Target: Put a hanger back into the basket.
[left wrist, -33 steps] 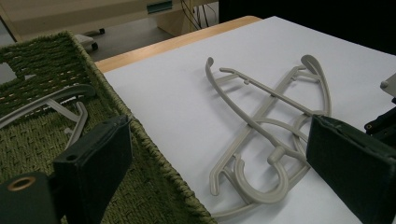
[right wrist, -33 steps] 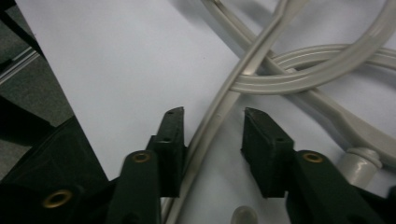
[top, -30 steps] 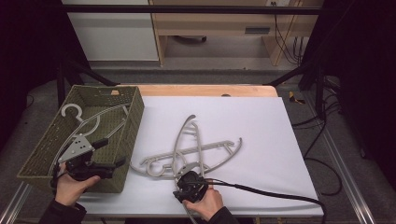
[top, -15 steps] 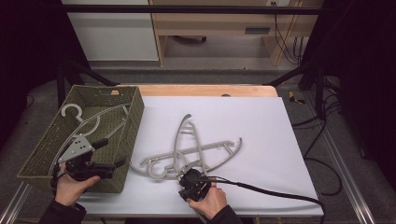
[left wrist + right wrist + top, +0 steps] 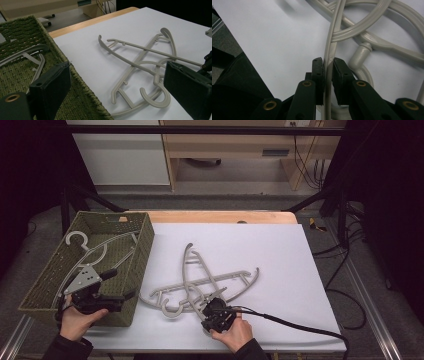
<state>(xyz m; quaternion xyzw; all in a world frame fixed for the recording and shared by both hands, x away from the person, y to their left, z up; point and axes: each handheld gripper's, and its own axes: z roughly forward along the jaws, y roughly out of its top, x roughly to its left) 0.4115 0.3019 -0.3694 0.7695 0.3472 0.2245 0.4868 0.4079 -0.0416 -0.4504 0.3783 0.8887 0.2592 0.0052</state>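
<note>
Right tool point(image 5: 327, 68) just closed, pinching hanger point(image 5: 200, 272) on counter point(image 5: 280, 250) among two crossed there; left tool point(image 5: 122, 285) spread over basket point(image 5: 127, 265), one hanger point(image 5: 87, 247) already inside, two left.

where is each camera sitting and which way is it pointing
High view: above the person's side, looking forward and down on the table, basket and hangers; both hands and forearms show.
Left gripper view: on the left gripper, over the basket rim, looking across the table at the hangers; its open jaws show.
Right gripper view: on the right gripper, low at the table, jaws just closed onto a hanger bar.
Shared: all three show the crossed hangers.
</note>
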